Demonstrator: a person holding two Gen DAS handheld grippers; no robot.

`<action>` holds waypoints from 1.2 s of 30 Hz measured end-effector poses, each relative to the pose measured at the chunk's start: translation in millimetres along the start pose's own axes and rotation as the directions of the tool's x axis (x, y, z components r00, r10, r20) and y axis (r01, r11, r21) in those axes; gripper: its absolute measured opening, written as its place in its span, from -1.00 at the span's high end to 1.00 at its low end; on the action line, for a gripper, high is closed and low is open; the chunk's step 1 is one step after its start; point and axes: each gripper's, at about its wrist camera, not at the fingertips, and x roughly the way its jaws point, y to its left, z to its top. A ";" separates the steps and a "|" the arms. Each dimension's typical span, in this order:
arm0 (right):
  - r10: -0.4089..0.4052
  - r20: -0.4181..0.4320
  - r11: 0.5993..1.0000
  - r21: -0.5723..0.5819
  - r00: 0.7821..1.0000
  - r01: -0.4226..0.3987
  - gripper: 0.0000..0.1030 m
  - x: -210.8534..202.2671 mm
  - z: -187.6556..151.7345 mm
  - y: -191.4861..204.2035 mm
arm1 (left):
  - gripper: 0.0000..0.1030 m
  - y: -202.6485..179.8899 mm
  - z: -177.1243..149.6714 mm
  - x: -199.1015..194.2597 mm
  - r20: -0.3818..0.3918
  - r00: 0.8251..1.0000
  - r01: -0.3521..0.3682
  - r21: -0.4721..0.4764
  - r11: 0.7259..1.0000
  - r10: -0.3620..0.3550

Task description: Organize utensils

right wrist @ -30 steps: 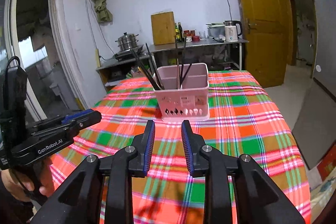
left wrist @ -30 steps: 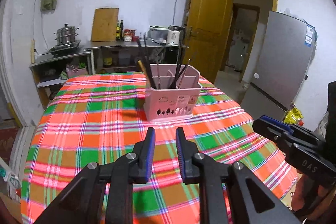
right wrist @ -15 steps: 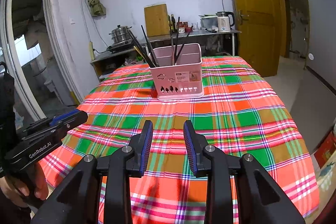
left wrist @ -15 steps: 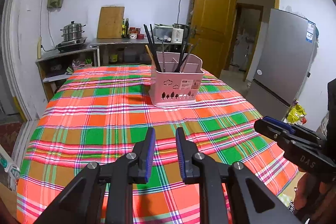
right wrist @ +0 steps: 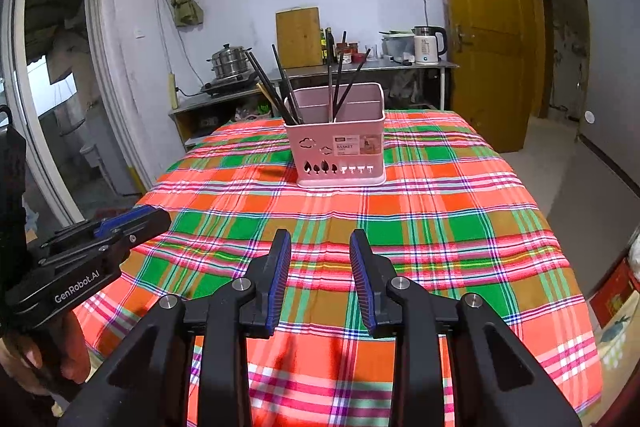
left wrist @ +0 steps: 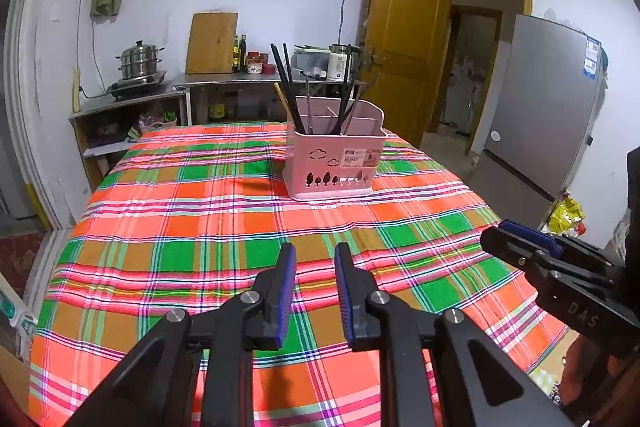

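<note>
Landmark: utensil basket, standing on the table, toward its far end. Chopsticks stand in the basket's left compartment, leaning left; more sticks in the middle/right compartments. Left gripper and right gripper hover over the table's near end, well in front of the basket, nothing between the fingers. Behind the basket: counter against the wall. Steamer pot behind-left, kettle behind-right. Door and fridge right of the basket.
</note>
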 end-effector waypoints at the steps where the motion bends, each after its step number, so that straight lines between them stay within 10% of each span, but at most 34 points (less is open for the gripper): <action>1: -0.001 0.000 1.000 0.001 1.000 0.001 0.39 -0.3 -0.1 0.2 | 0.62 -0.1 0.3 0.4 -0.001 1.000 0.005 -0.003 1.000 -0.005; 36: -0.025 0.032 1.000 0.005 0.999 0.025 0.39 -1.6 -4.4 0.8 | 0.62 -6.5 -9.7 5.4 0.028 1.000 -0.005 0.007 1.000 0.005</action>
